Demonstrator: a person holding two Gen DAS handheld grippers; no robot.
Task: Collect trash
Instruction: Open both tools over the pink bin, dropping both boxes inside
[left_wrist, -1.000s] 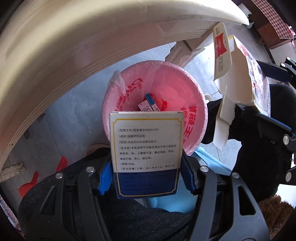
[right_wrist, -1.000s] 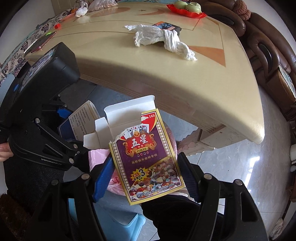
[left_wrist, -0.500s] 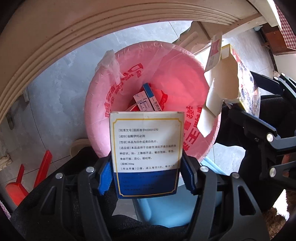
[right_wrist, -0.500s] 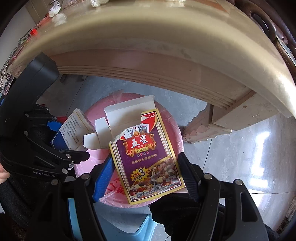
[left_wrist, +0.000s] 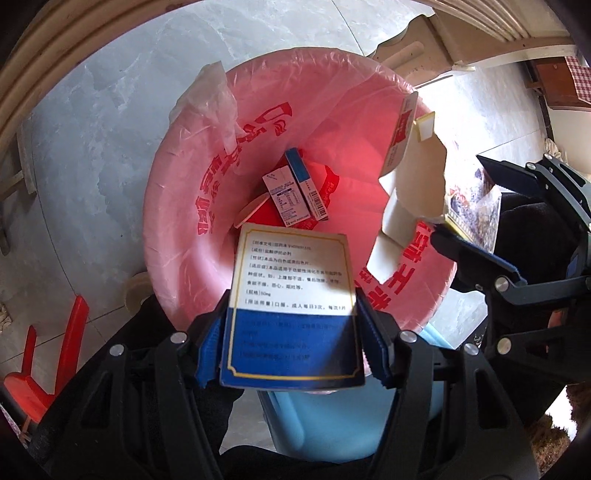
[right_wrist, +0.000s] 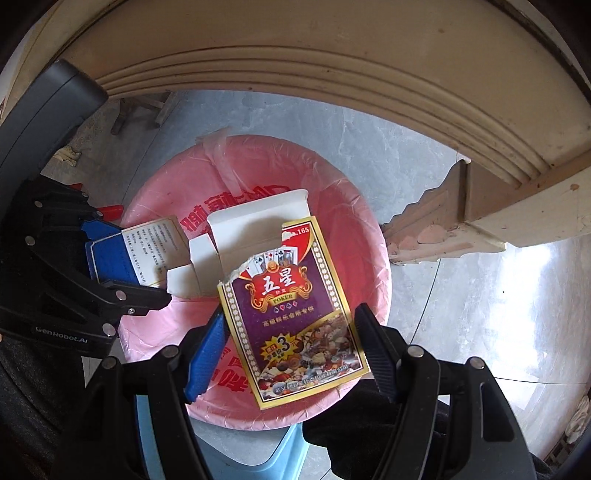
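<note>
While both grippers hang over the bin, the inventory reads as follows.

Left gripper (left_wrist: 291, 332): jaws about half spread, blue pads clamped on the side edges of a flat white-and-blue medicine carton (left_wrist: 291, 295) with a gold border. Carton stands upright, printed face to the camera, its top edge over the bin mouth; held so, presumably, for a straight drop.

Right gripper (right_wrist: 291, 350): jaws likewise half spread, closed on a purple-and-gold playing-card box (right_wrist: 295, 317), its torn white flap (right_wrist: 255, 225) open at the far end. Box tilts slightly, top toward 11 o'clock. From the left wrist view this box shows at 3 o'clock, also over the rim.

Pink plastic liner bag with red lettering (left_wrist: 184, 192), stretched over a round bin: directly beneath both cartons, filling the middle of each view. A loose clear fold of the bag (left_wrist: 214, 96) sticks up at 11 o'clock.

Bin contents, at bottom: two small white-and-blue cartons (left_wrist: 295, 192) lying side by side on red packaging.

Pale blue plastic stool (left_wrist: 332, 424): at 6 o'clock, beside the bin.

Red plastic dustpan (left_wrist: 51, 354): on the floor at 8 o'clock.

Grey marbled floor tiles (left_wrist: 92, 155): around the bin.

Cream wooden table edge with ribbed moulding (right_wrist: 332, 74): arching across 12 o'clock, overhanging the bin.

Judgement: both pieces sit placed for release; opening either jaw should drop its carton inside.
</note>
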